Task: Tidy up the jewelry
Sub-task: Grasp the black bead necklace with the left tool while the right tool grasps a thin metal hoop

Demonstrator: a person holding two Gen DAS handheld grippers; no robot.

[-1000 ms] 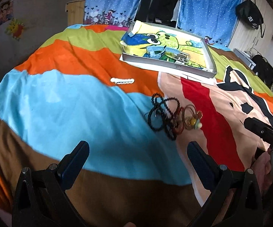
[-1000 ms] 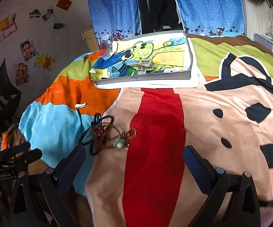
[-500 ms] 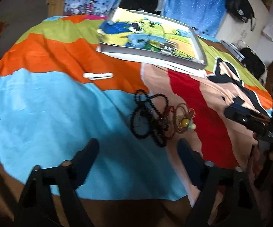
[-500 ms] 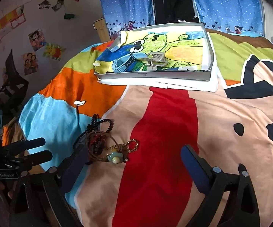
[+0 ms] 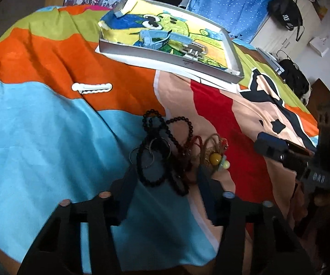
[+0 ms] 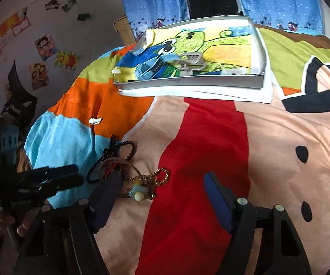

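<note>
Jewelry tangle (image 5: 171, 153) between the empty, spread left claw (image 5: 165, 181); right claw (image 6: 162, 197) open beside it.

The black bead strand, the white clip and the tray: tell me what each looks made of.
Black bead strand: round glossy beads, probably glass, stone or plastic; their small highlights show polish.
White clip: matte opaque white with a scalloped edge, likely plastic.
Tray: flat, pale grey walls with sharp corners, likely cardboard or thin painted metal; I cannot tell which.

Left gripper (image 5: 165, 183) and right gripper (image 6: 162, 194) both low, jaws spread wide apart.
</note>
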